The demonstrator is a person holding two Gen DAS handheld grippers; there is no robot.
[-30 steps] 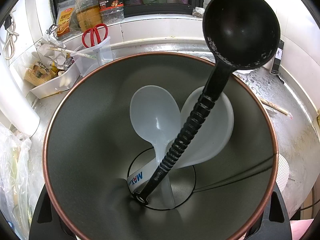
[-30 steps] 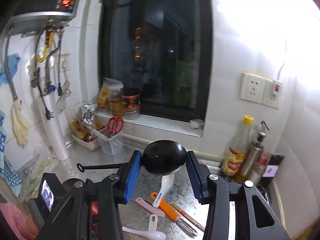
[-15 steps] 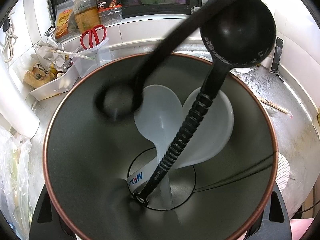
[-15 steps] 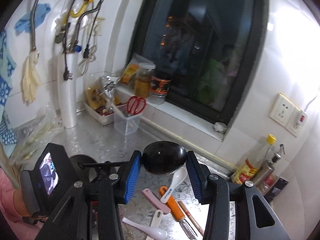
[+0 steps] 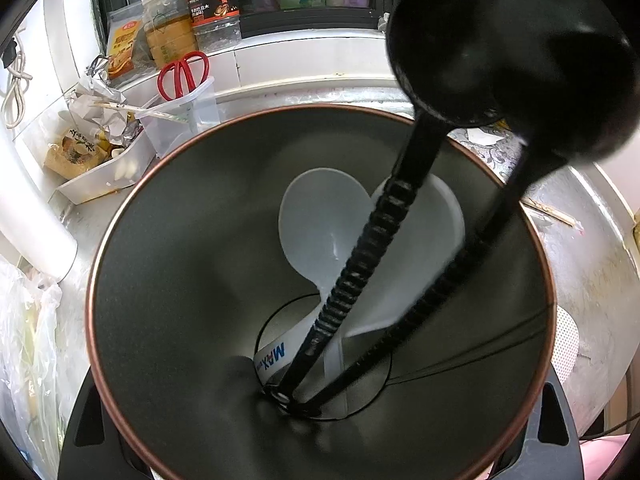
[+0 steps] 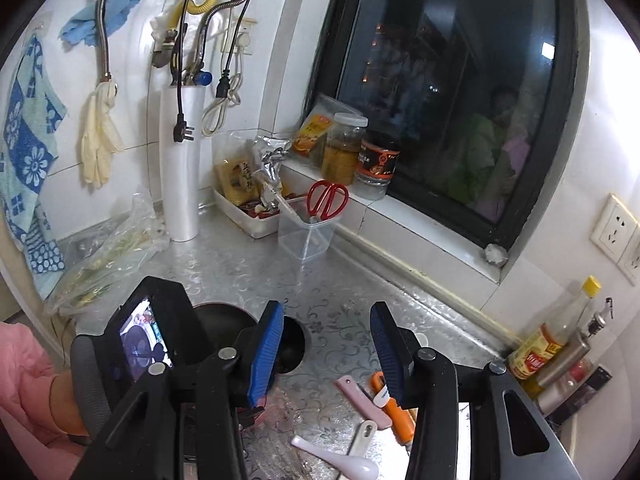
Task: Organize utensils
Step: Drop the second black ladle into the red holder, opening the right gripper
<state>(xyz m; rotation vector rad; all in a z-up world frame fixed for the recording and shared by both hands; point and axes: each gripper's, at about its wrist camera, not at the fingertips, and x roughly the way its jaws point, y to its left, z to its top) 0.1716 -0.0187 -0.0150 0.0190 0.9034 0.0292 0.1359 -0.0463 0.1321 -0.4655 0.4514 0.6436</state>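
Right tool (image 6: 326, 350) spread, nothing between its pads, above the tabletop (image 6: 248, 268). Left tool grips the cup (image 5: 168, 280); its fingers are hidden behind it. Cup holds two black ladles (image 5: 360, 280) (image 5: 568, 80) and two white spoons (image 5: 316, 216). Peeler (image 6: 390, 404), pink knife (image 6: 364, 400) and white spoon (image 6: 340, 458) lie on the tabletop near the right tool.

red scissors (image 6: 327, 199) upright in clear tub (image 6: 306, 236) | white tray (image 6: 248, 216) of packets beside it | jars (image 6: 345, 143) on window sill | oil bottle (image 6: 554, 336) by wall socket (image 6: 614, 228) | gloves (image 6: 100, 140) hanging on tiled wall
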